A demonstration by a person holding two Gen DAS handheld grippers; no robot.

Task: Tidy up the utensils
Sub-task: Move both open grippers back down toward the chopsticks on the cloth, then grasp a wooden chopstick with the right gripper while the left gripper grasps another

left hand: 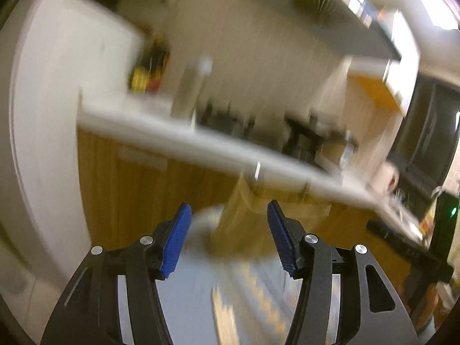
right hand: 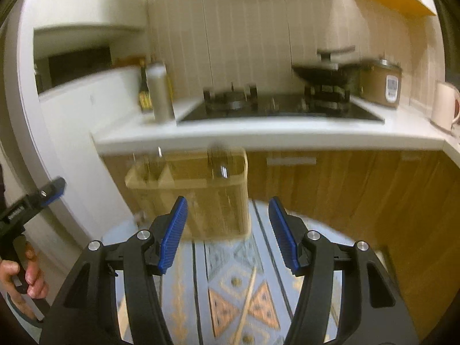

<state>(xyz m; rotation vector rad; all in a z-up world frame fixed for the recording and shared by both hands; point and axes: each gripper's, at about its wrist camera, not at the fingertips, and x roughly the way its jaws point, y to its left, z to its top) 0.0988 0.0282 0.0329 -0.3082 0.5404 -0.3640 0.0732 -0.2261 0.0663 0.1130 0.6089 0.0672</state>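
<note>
1. Risk: the pale wooden chopstick lies flat on the patterned round tablecloth, so a pinch may skid it away, in my judgement.
2. Its long axis runs from 6 to 12 o'clock, leaning toward 1, upper end toward the tan wooden utensil holder standing at 12 o'clock.
3. The right gripper stands about half open and empty.
4. The left gripper gapes likewise, empty; blur hides detail.

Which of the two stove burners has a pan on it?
The right burner carries the dark pan; the left burner, nearer the silver bottle, is bare.
</note>
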